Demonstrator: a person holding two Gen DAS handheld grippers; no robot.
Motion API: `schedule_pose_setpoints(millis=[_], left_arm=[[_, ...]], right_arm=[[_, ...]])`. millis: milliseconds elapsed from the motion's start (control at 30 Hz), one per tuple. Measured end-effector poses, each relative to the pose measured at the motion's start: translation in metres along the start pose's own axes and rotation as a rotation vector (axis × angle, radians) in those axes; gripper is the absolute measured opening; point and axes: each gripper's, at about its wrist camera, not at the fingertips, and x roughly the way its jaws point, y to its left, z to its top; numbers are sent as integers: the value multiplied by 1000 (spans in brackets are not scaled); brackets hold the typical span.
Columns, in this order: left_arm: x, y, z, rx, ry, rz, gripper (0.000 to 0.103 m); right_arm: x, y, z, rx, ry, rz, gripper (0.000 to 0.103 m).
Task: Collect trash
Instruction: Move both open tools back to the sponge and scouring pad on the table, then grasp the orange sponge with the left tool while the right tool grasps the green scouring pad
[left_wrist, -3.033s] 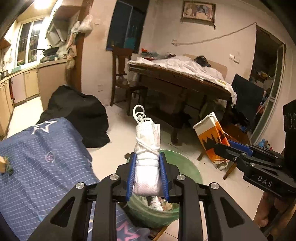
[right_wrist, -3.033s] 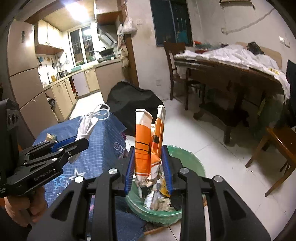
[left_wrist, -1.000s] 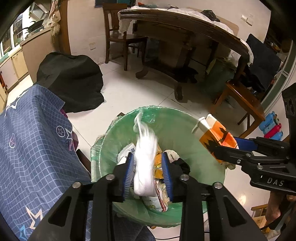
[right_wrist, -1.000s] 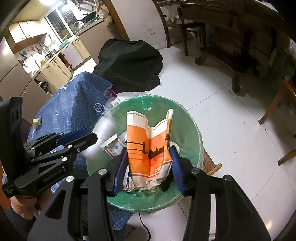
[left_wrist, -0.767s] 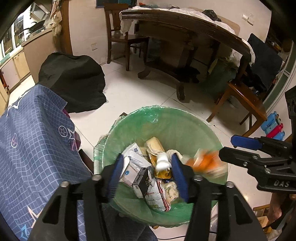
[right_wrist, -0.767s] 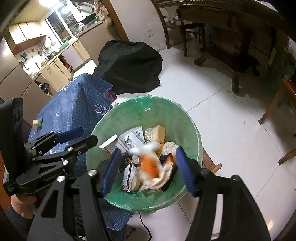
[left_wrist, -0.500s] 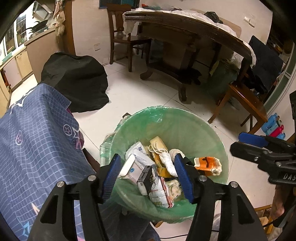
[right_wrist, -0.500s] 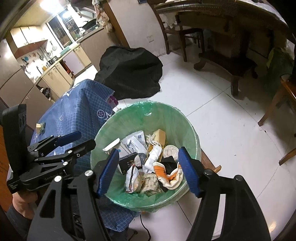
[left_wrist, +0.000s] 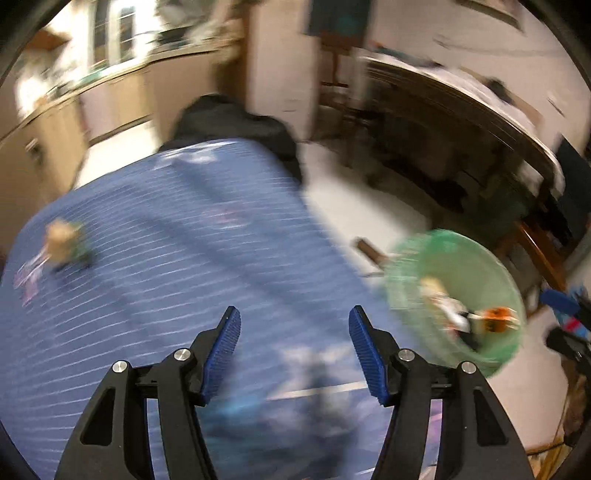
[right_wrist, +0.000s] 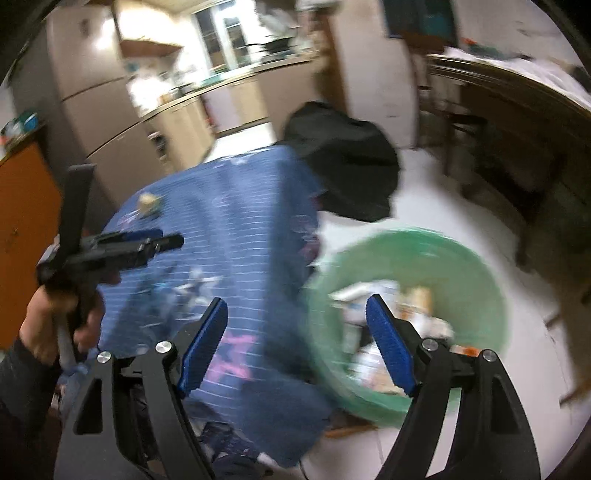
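Both views are motion-blurred. The green-lined trash bin (left_wrist: 476, 273) stands on the floor right of the blue-cloth table (left_wrist: 166, 236), with trash inside, including the orange-and-white carton (left_wrist: 496, 316). It also shows in the right wrist view (right_wrist: 472, 258). My left gripper (left_wrist: 294, 350) is open and empty above the cloth. My right gripper (right_wrist: 295, 345) is open and empty over the table edge and the bin rim. A small tan and green scrap (left_wrist: 64, 243) lies on the far left of the cloth; it also shows in the right wrist view (right_wrist: 148, 202). The left gripper shows at left in the right wrist view (right_wrist: 162, 240).
A black covered heap (right_wrist: 343, 158) sits on the floor behind the table. A dark wooden dining table (left_wrist: 461, 110) with chairs stands at the right. Kitchen cabinets (right_wrist: 177, 122) and a fridge run along the back left. White tiled floor surrounds the bin.
Both grippers opened and dropped the white bundle and the orange carton into the bin. Both have since swung left, away from the bin and over the blue cloth.
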Motion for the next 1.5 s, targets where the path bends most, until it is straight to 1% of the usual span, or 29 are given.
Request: schedule_pose_setpoints(millis=[67, 133, 167, 233, 267, 333, 367, 467, 533, 667, 733, 767, 867, 900, 933, 967, 1067, 1133, 1200, 1267, 1333, 1400, 1500], left_arm=[[-7, 52, -3, -72, 4, 43, 62], [-17, 114, -9, -142, 0, 105, 62], [-19, 132, -12, -157, 0, 122, 62], [-24, 185, -17, -211, 1, 178, 62], [-25, 207, -17, -225, -2, 199, 62], [-23, 237, -14, -223, -10, 231, 62], [-21, 254, -10, -214, -18, 232, 62], [-11, 281, 7, -180, -49, 199, 62], [0, 290, 18, -155, -58, 170, 67], [24, 301, 44, -58, -66, 141, 69], [34, 298, 53, -25, -69, 130, 72], [39, 299, 56, -7, -66, 114, 72], [54, 298, 58, 12, -54, 101, 72], [57, 300, 58, 9, -47, 88, 65], [63, 298, 59, 6, -40, 84, 47], [65, 299, 59, -2, -32, 69, 48], [56, 299, 54, -12, -59, 62, 45], [46, 300, 49, -35, -75, 69, 44], [30, 308, 42, -82, -87, 94, 44], [12, 316, 32, -128, -99, 122, 44], [-1, 322, 25, -166, -95, 157, 44], [-15, 331, 15, -219, -88, 166, 44], [-28, 339, 4, -248, -92, 178, 44]], right_arm=[[16, 25, 7, -39, 11, 38, 74], [28, 41, 12, -56, 17, 69, 74], [39, 54, 16, -68, 22, 92, 74], [54, 71, 20, -86, 33, 114, 74], [68, 83, 24, -98, 50, 133, 74], [88, 103, 30, -122, 74, 153, 74], [93, 110, 31, -132, 82, 161, 74], [118, 137, 38, -167, 109, 182, 74], [128, 150, 41, -185, 119, 189, 74], [143, 160, 52, -196, 129, 192, 74], [144, 159, 54, -197, 130, 193, 74], [148, 160, 58, -201, 133, 192, 74], [155, 163, 64, -216, 140, 190, 74], [157, 164, 66, -218, 141, 191, 74], [160, 165, 68, -220, 142, 192, 74], [163, 167, 72, -224, 144, 192, 74], [175, 178, 83, -242, 143, 210, 74], [184, 189, 92, -261, 143, 229, 74], [201, 206, 104, -279, 150, 261, 74], [223, 225, 117, -307, 160, 275, 67], [247, 243, 129, -331, 181, 272, 58], [271, 259, 140, -344, 202, 263, 54], [301, 280, 154, -368, 217, 234, 50]])
